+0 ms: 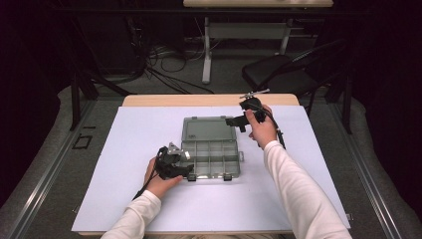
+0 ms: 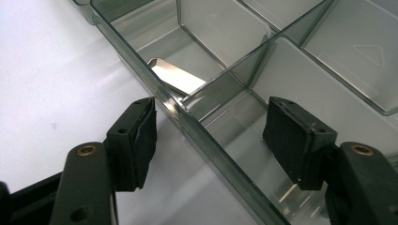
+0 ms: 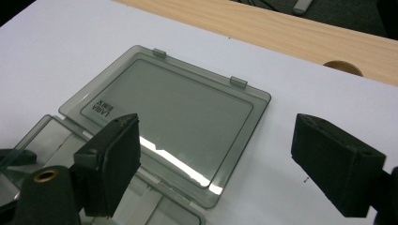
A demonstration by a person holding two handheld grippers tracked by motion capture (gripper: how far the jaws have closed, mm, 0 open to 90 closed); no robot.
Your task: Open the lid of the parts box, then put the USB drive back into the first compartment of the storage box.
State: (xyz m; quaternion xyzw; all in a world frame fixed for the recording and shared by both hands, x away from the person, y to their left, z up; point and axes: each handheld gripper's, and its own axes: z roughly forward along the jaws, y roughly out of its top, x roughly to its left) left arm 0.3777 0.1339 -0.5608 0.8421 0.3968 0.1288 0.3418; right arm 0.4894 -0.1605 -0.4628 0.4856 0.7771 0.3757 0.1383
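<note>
Left tool (image 2: 209,140) low at the near-left corner of the clear smoked-plastic compartment box (image 1: 211,158), jaws parted and released, straddling the box's outer wall (image 2: 206,140): one pad outside on the white sheet (image 1: 139,144), the other inside a compartment. Nothing gripped yet. A shiny flat metal strip (image 2: 176,77) lies in the adjoining compartment, just past a divider; what it is, cannot tell. Box sits mid-tabletop, open, its lid (image 3: 173,117) folded flat away from the person, latch tabs on the lid's free edge. Right tool (image 3: 216,164) held above the lid's right side, jaws wide and empty, no contact seen. Judgement: the step looks like steadying the box with the left while the right goes for the lid, probably to close it. To do it well, clamp the left on the wall squarely and low so the light box doesn't skid on the sheet; bring the right under the lid's free edge near a tab, swing it over the hinge in an arc, not a push.
</note>
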